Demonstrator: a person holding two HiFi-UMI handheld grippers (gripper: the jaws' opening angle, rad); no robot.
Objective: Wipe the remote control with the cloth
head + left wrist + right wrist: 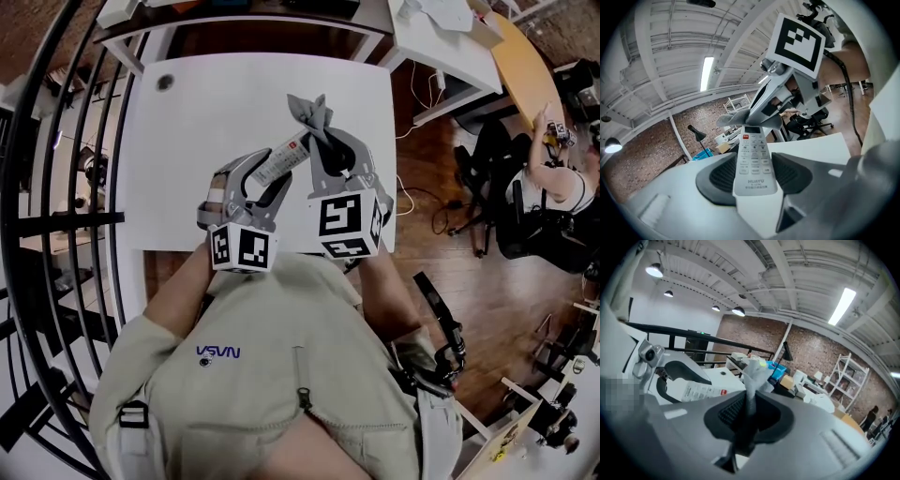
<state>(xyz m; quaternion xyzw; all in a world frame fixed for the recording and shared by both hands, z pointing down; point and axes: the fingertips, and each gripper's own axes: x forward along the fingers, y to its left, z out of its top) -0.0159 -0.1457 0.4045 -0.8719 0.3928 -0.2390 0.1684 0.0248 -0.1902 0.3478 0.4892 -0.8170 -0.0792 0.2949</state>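
White table lies beneath the remote control our left gripper clamps; our right gripper pinches the cloth at the remote's far end.

Count of things at the worktop

Two tools are counted, the left tool and the right tool. Two marker cubes are counted, one per tool. One remote and one cloth are seen. One white worktop is counted beneath them, with one dark spot on it. Apart from the wearer, one seated person is seen at the right edge of the head view. Four pendant lamps are counted in the right gripper view.
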